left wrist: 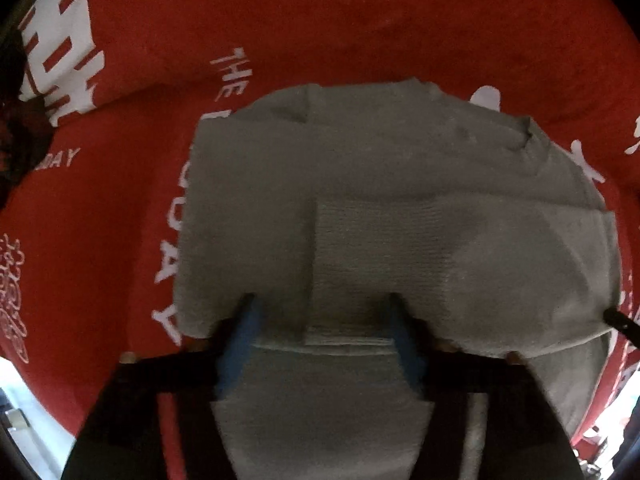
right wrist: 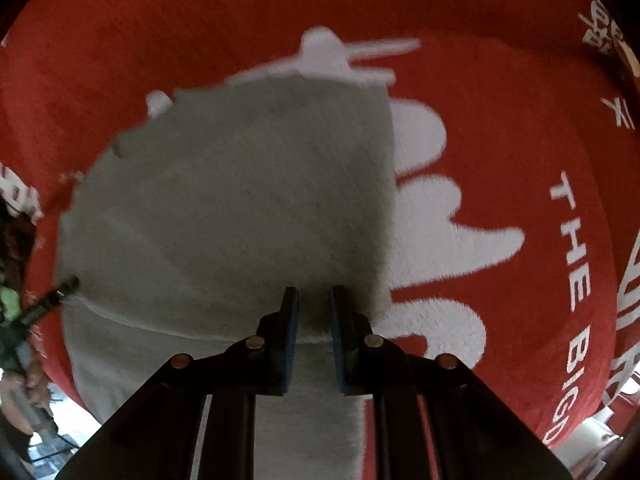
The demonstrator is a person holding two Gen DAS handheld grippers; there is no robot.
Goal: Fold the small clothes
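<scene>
The left gripper (left wrist: 322,316) points almost straight down with its 2 blue-padded fingers (left wrist: 244,336) spread wide; a folded strip of the grey garment (left wrist: 392,184) lies between them, but the pads do not press on it. The right gripper (right wrist: 314,308) also points down, its jaws nearly closed with only a narrow gap; whether they pinch the near edge of the cloth beneath them cannot be told from the blurred view. The garment lies spread flat, partly folded, on a red blanket (left wrist: 360,20) printed with white letters and figures. In the right wrist view, a hand (right wrist: 30,380) holding the other gripper shows at the left edge, just beside the garment
</scene>
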